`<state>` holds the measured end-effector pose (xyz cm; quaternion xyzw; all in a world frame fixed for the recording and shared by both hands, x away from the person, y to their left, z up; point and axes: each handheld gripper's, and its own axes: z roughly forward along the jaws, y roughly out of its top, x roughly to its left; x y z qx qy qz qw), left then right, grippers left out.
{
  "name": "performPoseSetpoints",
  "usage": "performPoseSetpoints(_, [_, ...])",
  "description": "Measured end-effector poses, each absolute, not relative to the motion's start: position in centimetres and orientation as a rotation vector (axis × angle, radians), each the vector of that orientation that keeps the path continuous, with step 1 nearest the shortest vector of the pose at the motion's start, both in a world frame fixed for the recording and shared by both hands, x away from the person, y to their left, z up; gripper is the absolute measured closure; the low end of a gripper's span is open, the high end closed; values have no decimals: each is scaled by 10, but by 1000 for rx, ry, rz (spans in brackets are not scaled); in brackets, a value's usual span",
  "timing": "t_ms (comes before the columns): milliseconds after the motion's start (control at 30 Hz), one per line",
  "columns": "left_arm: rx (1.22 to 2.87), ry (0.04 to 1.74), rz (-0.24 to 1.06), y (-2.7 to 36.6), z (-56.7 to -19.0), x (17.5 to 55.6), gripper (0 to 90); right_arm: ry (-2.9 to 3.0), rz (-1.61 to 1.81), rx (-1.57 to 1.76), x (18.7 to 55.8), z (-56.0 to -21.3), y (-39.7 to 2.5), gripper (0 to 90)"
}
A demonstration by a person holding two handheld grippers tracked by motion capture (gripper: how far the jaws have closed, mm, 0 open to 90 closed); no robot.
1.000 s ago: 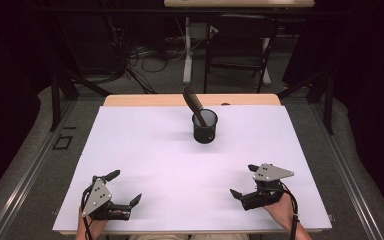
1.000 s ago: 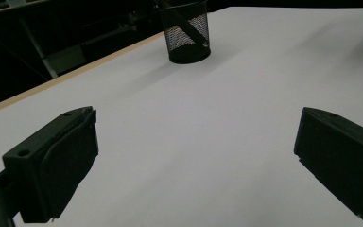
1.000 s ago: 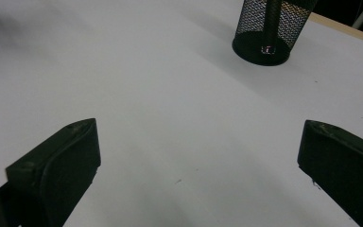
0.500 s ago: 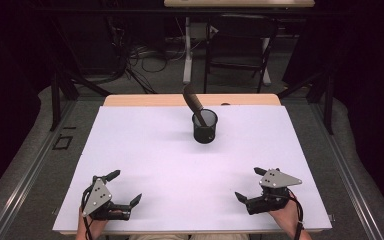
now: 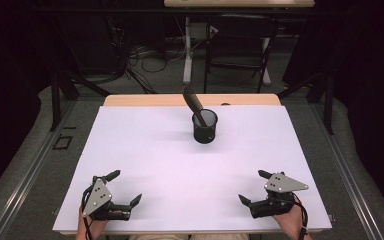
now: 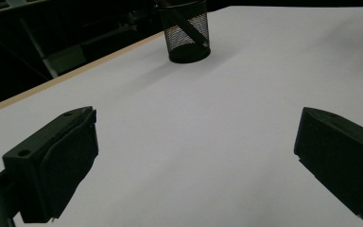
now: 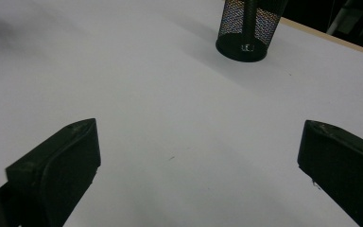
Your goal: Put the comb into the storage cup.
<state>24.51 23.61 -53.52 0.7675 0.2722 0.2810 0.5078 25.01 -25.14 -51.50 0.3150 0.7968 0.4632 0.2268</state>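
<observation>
Probably a lab or recording studio: beyond the grippers, black curtains (image 5: 10,75) ring a white-covered table (image 5: 145,145), with loose cables (image 5: 145,55), metal stands (image 5: 187,50) and a folding chair (image 5: 237,45) on grey carpet behind.

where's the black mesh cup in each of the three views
High view: mesh cup at the table's far middle, a dark stick leaning out of it.
Left gripper view: top centre, beyond the open jaws.
Right gripper view: top, right of centre.
Shared landmark: the table's tan far edge.
</observation>
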Motion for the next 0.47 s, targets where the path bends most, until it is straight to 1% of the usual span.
performPoseSetpoints(467, [1849,656,679,236,-535,246,7,2195,1280,858,249,-515,-253,0])
